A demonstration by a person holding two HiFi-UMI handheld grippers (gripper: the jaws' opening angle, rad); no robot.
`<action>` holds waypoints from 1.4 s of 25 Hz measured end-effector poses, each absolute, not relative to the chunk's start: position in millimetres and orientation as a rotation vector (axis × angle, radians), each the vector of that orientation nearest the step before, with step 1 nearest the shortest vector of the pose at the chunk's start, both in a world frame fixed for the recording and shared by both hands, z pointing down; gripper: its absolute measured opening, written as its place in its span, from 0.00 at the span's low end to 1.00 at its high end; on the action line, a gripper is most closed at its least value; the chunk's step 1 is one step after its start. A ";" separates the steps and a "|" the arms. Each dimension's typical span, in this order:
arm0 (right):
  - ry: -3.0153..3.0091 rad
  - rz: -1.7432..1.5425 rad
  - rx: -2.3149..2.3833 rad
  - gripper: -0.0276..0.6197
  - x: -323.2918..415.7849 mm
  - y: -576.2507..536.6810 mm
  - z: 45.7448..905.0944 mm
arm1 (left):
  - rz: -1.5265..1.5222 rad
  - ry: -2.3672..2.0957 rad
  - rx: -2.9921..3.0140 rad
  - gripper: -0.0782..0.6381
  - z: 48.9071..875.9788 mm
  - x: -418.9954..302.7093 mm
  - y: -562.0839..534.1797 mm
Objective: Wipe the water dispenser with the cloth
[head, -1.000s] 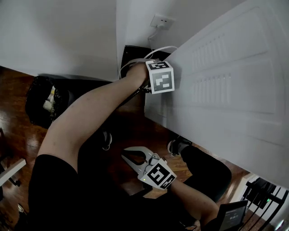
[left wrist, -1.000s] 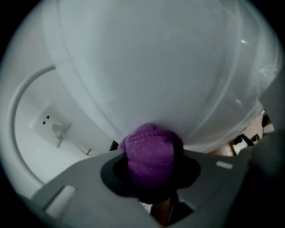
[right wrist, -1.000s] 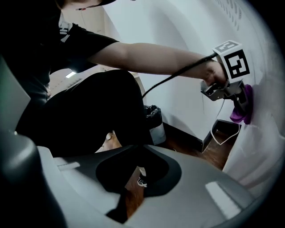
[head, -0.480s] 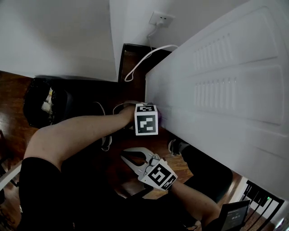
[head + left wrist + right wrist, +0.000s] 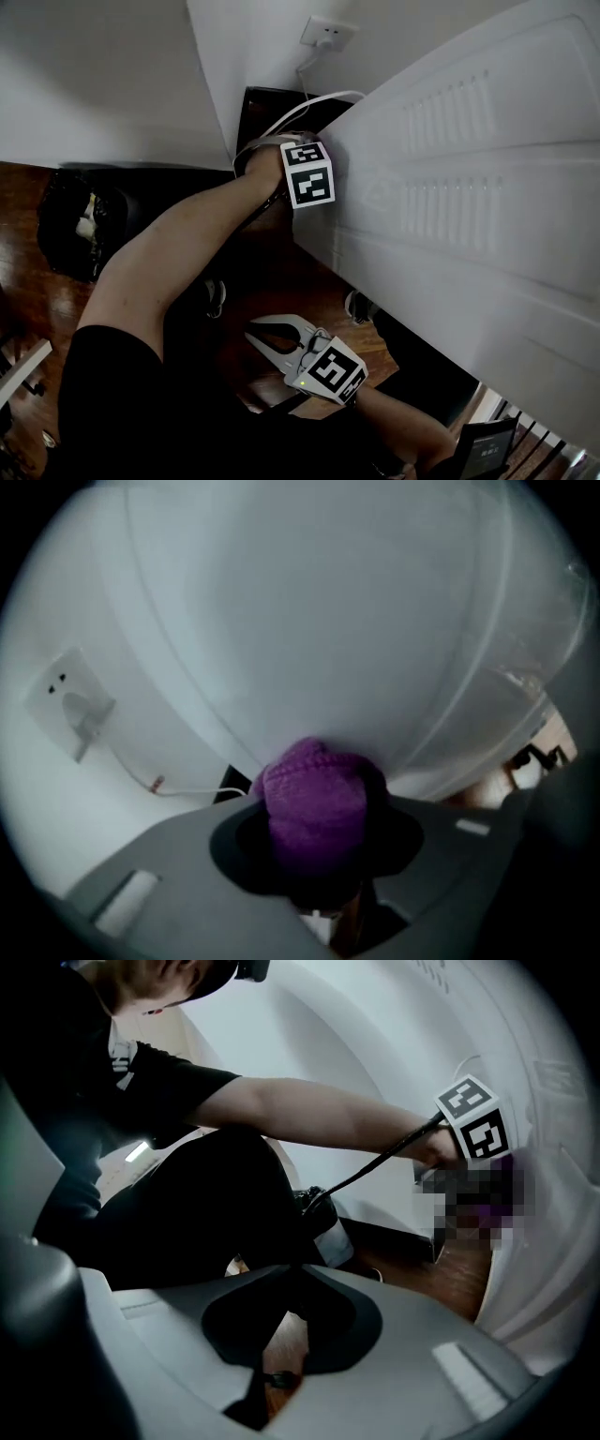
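Dark wooden floor point(image 5: 281, 281) lies below the white water dispenser point(image 5: 469, 187), which the frame edge cuts off. I have the left gripper point(image 5: 319, 841) clenched on the purple cloth point(image 5: 314, 789), against the dispenser's side. In my head view its marker cube hides those jaws. The right gripper point(image 5: 286, 1288) hangs low beside the dispenser, its jaws together on nothing.

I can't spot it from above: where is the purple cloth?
Left gripper view, centre: the purple cloth is clamped in the left gripper, against the white dispenser.
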State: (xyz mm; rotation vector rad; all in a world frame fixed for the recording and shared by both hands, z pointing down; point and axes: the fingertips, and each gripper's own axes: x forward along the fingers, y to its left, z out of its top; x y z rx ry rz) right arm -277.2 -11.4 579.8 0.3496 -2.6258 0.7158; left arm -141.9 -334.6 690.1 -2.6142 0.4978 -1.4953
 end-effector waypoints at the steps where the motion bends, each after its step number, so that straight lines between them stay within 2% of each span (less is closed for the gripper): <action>1: -2.628 0.738 0.355 0.09 -277.2 -11.4 579.8 | -1.496 0.506 -2.580 0.34 689.2 -143.9 -344.7; 5: -2.613 0.780 0.379 0.09 -272.6 -12.4 586.1 | -1.504 0.434 -2.551 0.33 701.0 -142.5 -337.6; 16: -2.622 0.836 0.389 0.09 -273.3 -18.4 581.2 | -1.536 -0.212 -2.798 0.33 773.1 -119.9 -116.8; 18: -2.621 0.832 0.377 0.09 -272.7 -18.9 580.9 | -1.525 -0.161 -2.760 0.33 780.6 -120.6 -137.4; 26: -2.618 0.891 0.429 0.09 -268.0 -20.6 585.9 | -1.612 0.425 -2.551 0.33 775.5 -145.5 -336.8; 35: -2.639 1.116 0.462 0.09 -264.3 -24.9 568.8 | -1.653 0.476 -2.435 0.33 786.6 -144.1 -358.5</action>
